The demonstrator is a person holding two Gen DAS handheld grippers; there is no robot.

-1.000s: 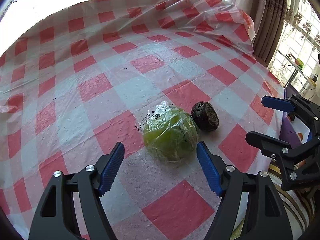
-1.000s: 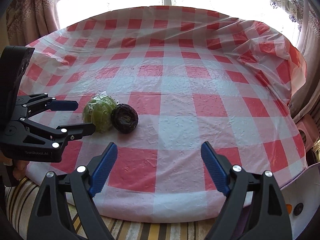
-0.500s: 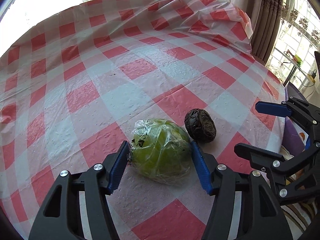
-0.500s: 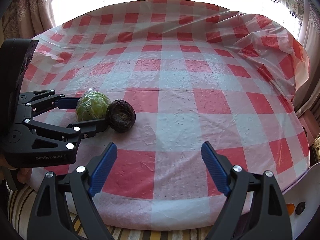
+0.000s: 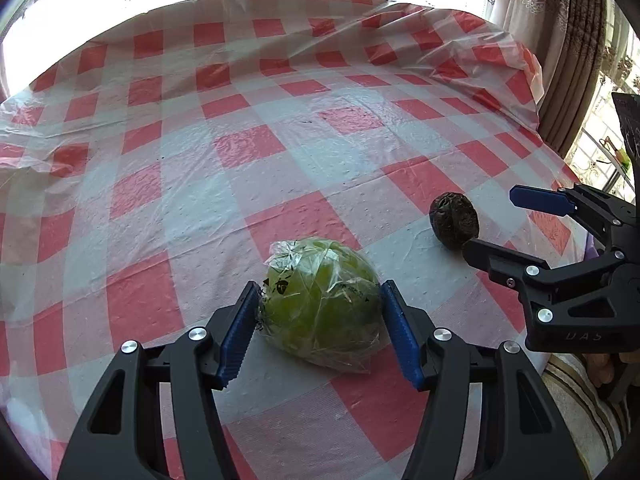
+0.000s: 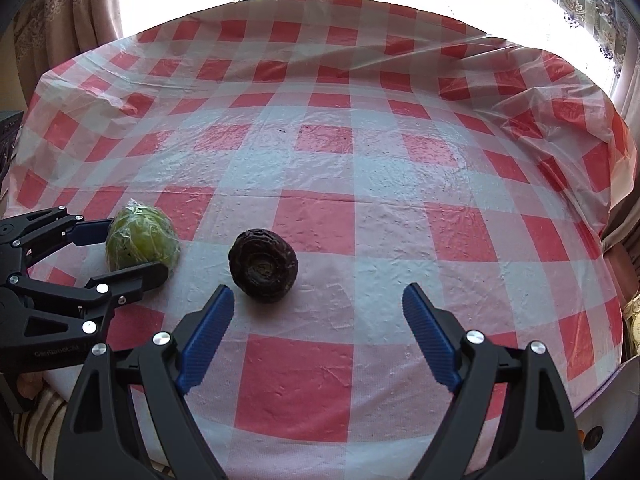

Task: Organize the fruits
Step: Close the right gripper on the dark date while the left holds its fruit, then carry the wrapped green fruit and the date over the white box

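While daylight fell across the table, things lay so, left to right:
Left gripper [image 5: 320,316]: jaws had just been closing; blue pads [image 5: 240,332] pinched the round green fruit in clear plastic wrap [image 5: 320,300], which sat on the cloth.
Dark wrinkled round fruit [image 6: 263,266]: lay free, near the green one but apart from it.
Right gripper [image 6: 318,320]: jaws spread wide, holding nothing, just short of the dark fruit.
Red-and-white checked plastic tablecloth [image 6: 360,184]: crumpled at its far right edge.
Curtains [image 5: 560,40]: hung beyond that corner.
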